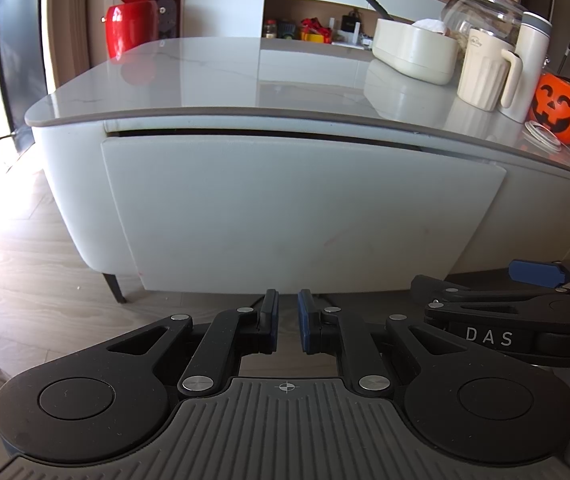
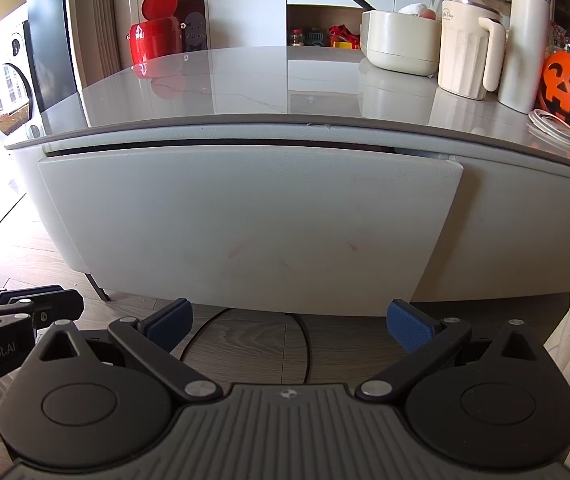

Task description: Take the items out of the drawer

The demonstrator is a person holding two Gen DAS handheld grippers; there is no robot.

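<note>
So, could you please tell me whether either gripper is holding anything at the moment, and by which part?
Nothing is held: the left gripper and right gripper are empty, short of the drawer front.

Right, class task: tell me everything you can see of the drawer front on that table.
The drawer front is a pale grey-white panel, leather-like in texture, with faint reddish scuffs. No handle shows. It sits under the glossy table top, with a thin dark gap along its upper edge, so it looks barely ajar or shut. Nothing touches it; both pairs of jaws are short of it.
</note>
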